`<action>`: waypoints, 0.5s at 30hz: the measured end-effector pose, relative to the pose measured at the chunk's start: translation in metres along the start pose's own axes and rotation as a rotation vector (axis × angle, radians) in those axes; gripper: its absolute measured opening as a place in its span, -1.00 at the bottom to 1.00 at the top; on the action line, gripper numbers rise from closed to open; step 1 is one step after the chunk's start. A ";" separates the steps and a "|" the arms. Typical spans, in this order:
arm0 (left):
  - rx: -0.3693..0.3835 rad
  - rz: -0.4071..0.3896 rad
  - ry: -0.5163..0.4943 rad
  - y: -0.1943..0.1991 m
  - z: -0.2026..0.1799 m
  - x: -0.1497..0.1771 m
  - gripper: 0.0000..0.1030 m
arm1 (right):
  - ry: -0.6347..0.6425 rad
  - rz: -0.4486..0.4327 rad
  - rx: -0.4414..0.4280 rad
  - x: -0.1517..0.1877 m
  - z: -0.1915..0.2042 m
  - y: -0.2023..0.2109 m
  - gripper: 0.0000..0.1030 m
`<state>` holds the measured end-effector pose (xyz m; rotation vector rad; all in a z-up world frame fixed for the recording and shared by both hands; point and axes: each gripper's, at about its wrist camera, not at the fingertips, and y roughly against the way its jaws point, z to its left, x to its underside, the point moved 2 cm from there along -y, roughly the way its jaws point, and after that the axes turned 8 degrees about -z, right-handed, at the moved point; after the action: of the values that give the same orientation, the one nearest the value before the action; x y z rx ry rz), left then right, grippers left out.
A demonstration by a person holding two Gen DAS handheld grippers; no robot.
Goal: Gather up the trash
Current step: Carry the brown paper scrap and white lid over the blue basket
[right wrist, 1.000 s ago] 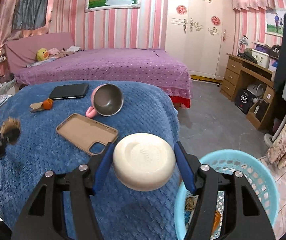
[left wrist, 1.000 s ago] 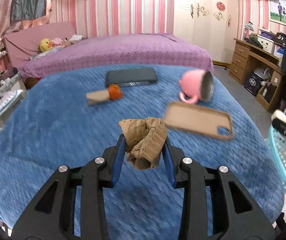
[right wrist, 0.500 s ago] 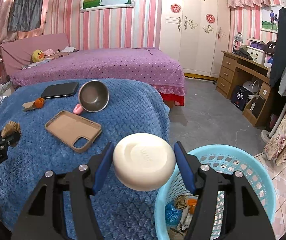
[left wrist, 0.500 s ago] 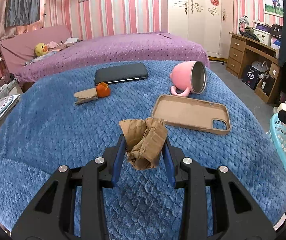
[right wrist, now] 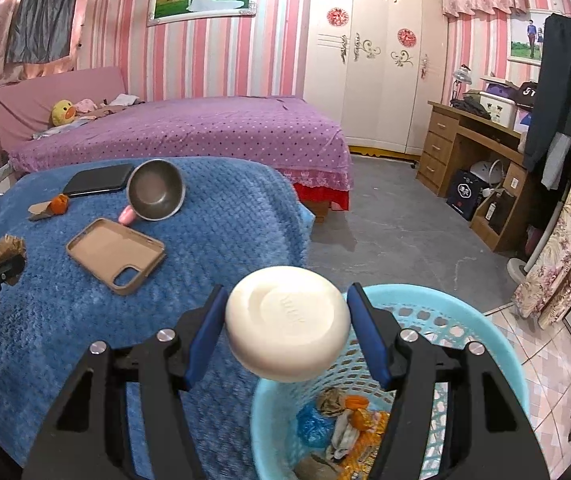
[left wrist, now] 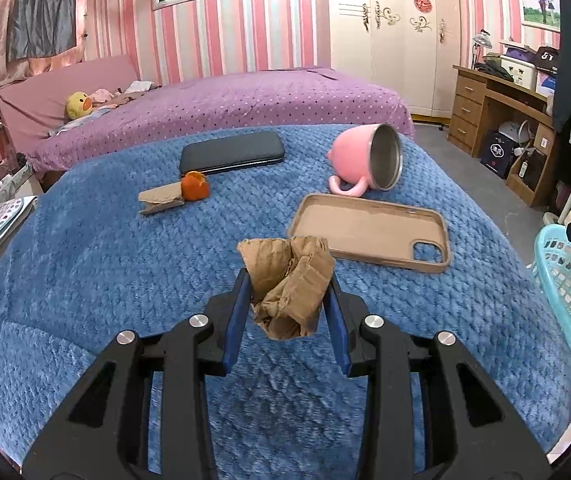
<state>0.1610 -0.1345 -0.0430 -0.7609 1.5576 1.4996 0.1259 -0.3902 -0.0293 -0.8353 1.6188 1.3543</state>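
A blue blanket (left wrist: 85, 280) covers the near surface and fills most of both views, with a purple bed (right wrist: 205, 128) behind it. Beside the blanket's right edge, on the floor, stands a light blue basket (right wrist: 497, 344) with mesh walls; it already holds crumpled wrappers (right wrist: 349, 420) in orange, blue and brown.

On the blanket lie, well apart from each other, a tan phone case (left wrist: 369, 232) with its hollow side up, a pink mug (left wrist: 365, 158) tipped on its side with its metal mouth facing right, and a dark phone (left wrist: 231, 152) further back. Just in front of the phone a piece of orange peel (left wrist: 194, 186) touches a scrap of brown cardboard (left wrist: 161, 202).

The right gripper (right wrist: 287, 322) pinches a round cream-coloured bar of soap (right wrist: 287, 322) between its blue pads, one pad on each side of the bar. The soap hangs above the near left rim of the basket, partly over the blanket's edge.

The left gripper (left wrist: 287, 292) pinches a crumpled wad of brown paper (left wrist: 289, 286), its blue pads pressed into the sides of the wad. It holds the wad above the blanket, in front of the phone case and well left of the basket.
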 end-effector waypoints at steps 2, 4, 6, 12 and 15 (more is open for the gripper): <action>0.009 -0.003 -0.006 0.002 -0.006 0.000 -0.32 | -0.002 0.000 0.011 0.002 -0.007 0.001 0.19; 0.016 -0.008 -0.014 0.004 -0.012 -0.001 -0.32 | -0.003 -0.001 0.025 0.004 -0.016 0.002 0.19; 0.031 -0.009 -0.010 0.005 -0.018 -0.002 -0.32 | -0.012 -0.003 0.037 0.005 -0.026 0.004 0.19; 0.060 -0.019 -0.036 0.008 -0.051 -0.008 -0.32 | -0.021 -0.024 0.078 0.004 -0.048 0.013 0.19; 0.089 -0.044 -0.061 0.013 -0.077 -0.013 -0.32 | -0.026 -0.019 0.097 0.008 -0.063 0.014 0.19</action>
<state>0.1445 -0.2105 -0.0289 -0.6878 1.5415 1.3996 0.0986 -0.4493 -0.0268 -0.7706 1.6390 1.2581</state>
